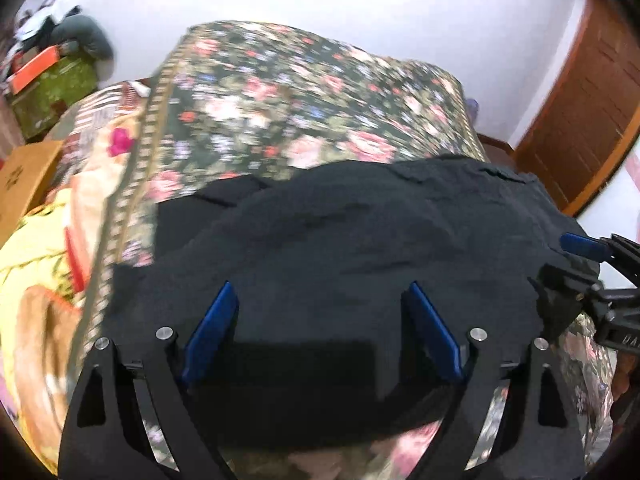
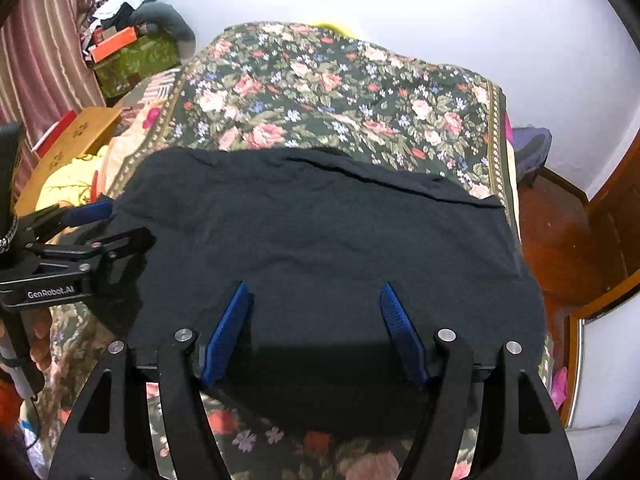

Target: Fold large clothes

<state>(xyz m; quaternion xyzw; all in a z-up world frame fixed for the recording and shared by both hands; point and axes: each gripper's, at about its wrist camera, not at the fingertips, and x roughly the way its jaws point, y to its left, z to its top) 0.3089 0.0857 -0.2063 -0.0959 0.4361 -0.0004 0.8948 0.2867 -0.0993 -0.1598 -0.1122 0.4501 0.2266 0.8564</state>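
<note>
Black garment [image 2: 320, 240]: lies spread across the near part of the bed, on the floral bedspread [image 2: 328, 96], roughly flat with shallow wrinkles; a ridge of fabric runs along its far edge. Its near edge falls just short of the bed's near side, where the flower pattern shows again.

Left gripper [image 1: 320, 320]: above the garment's near portion, angled downward, blue pads spread wide, nothing between them but the cloth lying below. Whether the tips touch the fabric cannot be told. In the right wrist view it enters from the left edge at the garment's left side [image 2: 100, 236].

Right gripper [image 2: 314, 320]: over the garment's near middle, pads parted, nothing gripped. In the left wrist view it shows at the garment's right edge [image 1: 576, 256].

Bedspread: dark ground, pink roses, patterned border down each long side.

Beyond the bed's left side: cardboard box [image 2: 68, 148], yellow cloth [image 2: 70, 186], orange box [image 2: 114, 48] on a green-covered stand, heaped clothing above it.

Right of the bed: wooden floor [image 2: 560, 232], wooden door [image 1: 580, 104]. White wall [image 2: 400, 12] behind.
</note>
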